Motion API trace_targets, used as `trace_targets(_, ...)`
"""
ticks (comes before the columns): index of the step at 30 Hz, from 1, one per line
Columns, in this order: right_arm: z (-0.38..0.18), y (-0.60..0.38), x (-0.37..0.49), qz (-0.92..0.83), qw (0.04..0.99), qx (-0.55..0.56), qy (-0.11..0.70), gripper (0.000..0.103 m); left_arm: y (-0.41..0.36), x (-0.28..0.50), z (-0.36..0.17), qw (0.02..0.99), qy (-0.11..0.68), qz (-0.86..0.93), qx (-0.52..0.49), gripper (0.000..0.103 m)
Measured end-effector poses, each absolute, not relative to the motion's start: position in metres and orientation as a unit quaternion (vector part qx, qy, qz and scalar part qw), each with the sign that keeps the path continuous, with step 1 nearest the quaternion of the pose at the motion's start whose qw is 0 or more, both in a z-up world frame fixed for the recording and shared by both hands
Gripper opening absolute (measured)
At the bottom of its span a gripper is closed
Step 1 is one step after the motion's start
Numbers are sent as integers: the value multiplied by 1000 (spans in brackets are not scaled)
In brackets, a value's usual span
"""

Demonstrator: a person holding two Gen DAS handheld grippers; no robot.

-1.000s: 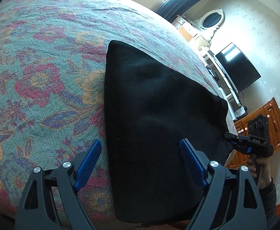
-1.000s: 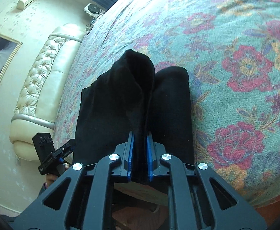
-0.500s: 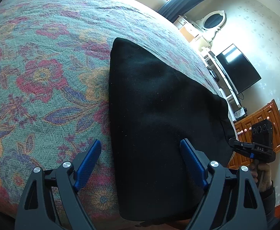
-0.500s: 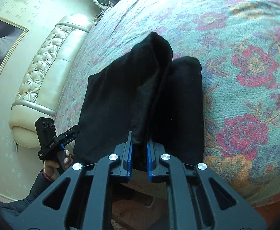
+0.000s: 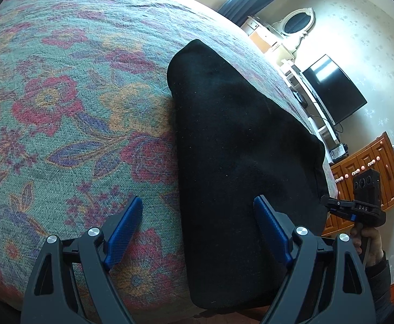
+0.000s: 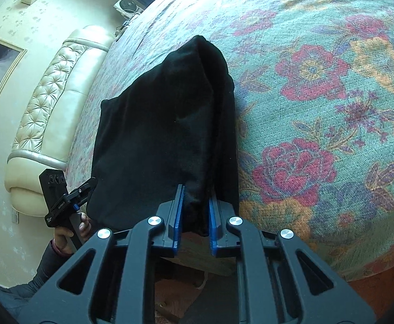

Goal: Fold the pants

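The black pants [image 5: 232,145] lie folded on the floral bedspread [image 5: 61,108], near its front edge. My left gripper [image 5: 197,216] is open and empty, hovering over the pants' left edge near the front. In the right wrist view my right gripper [image 6: 194,210] is shut on a raised fold of the black pants [image 6: 164,124] at their near edge, lifting that layer over the rest. Each gripper shows in the other's view: the right one [image 5: 359,208] at the pants' right side, the left one [image 6: 61,197] at the left.
The bed's padded cream headboard [image 6: 48,124] is at the left. A TV [image 5: 332,89], an oval mirror [image 5: 296,23] and a wooden cabinet [image 5: 369,172] stand along the wall beyond the bed. The bedspread [image 6: 318,108] stretches wide to the right of the pants.
My right gripper has carried the pinched fold across, so the lifted layer now covers most of the lower one. My left gripper stays open and has drifted slightly.
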State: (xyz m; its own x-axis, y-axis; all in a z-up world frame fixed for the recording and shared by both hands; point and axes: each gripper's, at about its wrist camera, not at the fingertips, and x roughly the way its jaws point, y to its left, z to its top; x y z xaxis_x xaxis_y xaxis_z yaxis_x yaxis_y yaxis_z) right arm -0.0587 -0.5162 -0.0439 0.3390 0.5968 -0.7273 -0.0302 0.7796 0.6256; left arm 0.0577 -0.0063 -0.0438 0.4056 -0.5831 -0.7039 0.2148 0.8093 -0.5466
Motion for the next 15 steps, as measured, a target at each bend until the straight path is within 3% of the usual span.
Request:
trace_targets(3,-46,-521,-59,207,766,289,536,29,-8,58,-43,818,487,-242,-187,83)
trace_targets(6,-42,-524,-61,211,765,299,530,58,-15,57,-39,819,489,-238,-184,83)
trace_targets(7,-41,-525,-62,196,772,286,533,76,-15,56,-39,818,490,-237,-183,83)
trace_targets(10,-43,-532,-64,179,779,260,542,77,-15,54,-36,816,492,-242,-185,83)
trace_targets(15,-66,-544,-65,200,742,331,548,77,-23,50,-37,796,504,-268,-201,83)
